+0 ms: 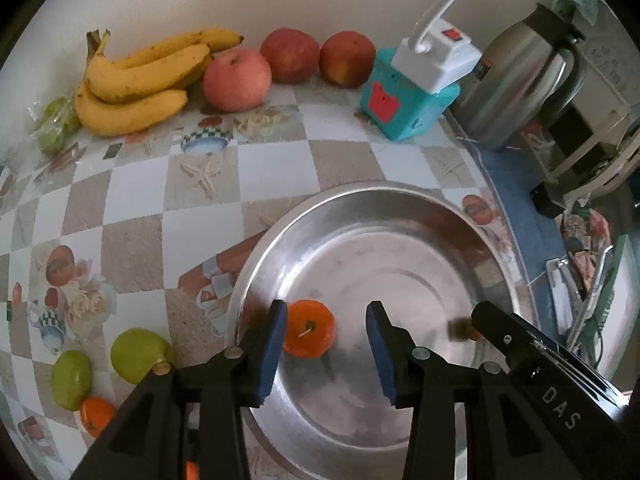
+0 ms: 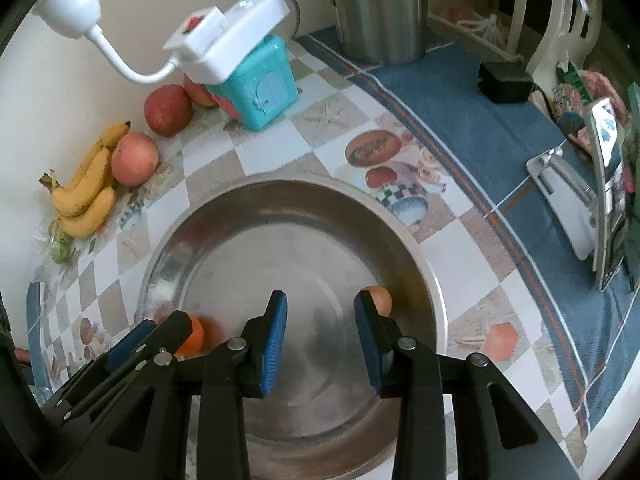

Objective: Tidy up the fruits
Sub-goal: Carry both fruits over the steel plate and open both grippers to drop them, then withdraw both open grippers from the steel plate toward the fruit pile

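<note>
Surface: a table under a glossy checked oilcloth [image 1: 132, 236] printed with starfish and teapots, set against a plain cream wall.

Left gripper [image 1: 326, 344]: black hinged arms, blue ribbed pads, jaws apart, nothing pressed between them. A small round orange tangerine [image 1: 310, 328] with a short stem lies just beside the left pad, on the floor of a broad, shallow steel basin [image 1: 360, 208].

Right gripper [image 2: 320, 332]: same build, jaws apart and empty. A small pale-orange round fruit [image 2: 380, 298] sits behind its right pad, near the basin's [image 2: 280, 188] inner wall.

Outside the basin, toward the table's near left edge: two smooth green fruits [image 1: 138, 354] and one further tangerine [image 1: 96, 416].

Along the wall edge: a curved yellow banana bunch [image 1: 136, 80] with brown speckling, three red-pink apples [image 1: 236, 78], green fruit in clear wrap [image 1: 54, 128]. Further right, a teal plastic box [image 1: 400, 104] carrying a white switch unit [image 1: 440, 56], then a brushed-steel kettle [image 1: 520, 84] at the corner.
</note>
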`<state>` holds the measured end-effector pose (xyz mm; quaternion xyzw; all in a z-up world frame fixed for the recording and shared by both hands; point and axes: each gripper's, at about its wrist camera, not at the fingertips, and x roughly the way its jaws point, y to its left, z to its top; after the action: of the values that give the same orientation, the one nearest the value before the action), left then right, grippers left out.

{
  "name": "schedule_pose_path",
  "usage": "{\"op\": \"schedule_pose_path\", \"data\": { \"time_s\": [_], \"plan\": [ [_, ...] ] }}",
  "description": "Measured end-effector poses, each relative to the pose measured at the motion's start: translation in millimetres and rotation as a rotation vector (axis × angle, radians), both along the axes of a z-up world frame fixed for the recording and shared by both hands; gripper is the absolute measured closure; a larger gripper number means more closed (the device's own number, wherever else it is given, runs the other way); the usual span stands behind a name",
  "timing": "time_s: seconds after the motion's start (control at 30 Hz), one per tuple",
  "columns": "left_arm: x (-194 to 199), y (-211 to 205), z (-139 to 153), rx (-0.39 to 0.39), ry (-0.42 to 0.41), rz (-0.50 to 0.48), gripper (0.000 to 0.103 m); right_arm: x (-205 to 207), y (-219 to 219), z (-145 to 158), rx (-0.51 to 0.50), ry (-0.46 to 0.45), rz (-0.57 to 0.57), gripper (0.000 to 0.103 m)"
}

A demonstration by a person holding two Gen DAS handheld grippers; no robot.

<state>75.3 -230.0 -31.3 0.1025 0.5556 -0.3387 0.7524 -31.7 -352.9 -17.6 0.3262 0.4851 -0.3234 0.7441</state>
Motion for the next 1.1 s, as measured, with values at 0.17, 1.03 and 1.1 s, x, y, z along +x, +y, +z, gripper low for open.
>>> {"op": "schedule_pose_path", "data": {
  "time_s": [0.17,1.03,1.1],
  "plan": [
    [4.8,12.1,12.6,0.038,-0.036,0.046,0.058,-5.7,2.3,13.4,-0.016,-0.004,0.001,0.067],
    [7.6,124.5,38.4,0.086,-0.116,0.301,0.024,-9.2,64.7,38.1,-0.056,0.011,0.166,0.054],
    [6.9,133.9,36.3,0.084,-0.112,0.332,0.009,-6.4,66.5,33.5,-0.054,0.023,0.174,0.040]
  ]
}}
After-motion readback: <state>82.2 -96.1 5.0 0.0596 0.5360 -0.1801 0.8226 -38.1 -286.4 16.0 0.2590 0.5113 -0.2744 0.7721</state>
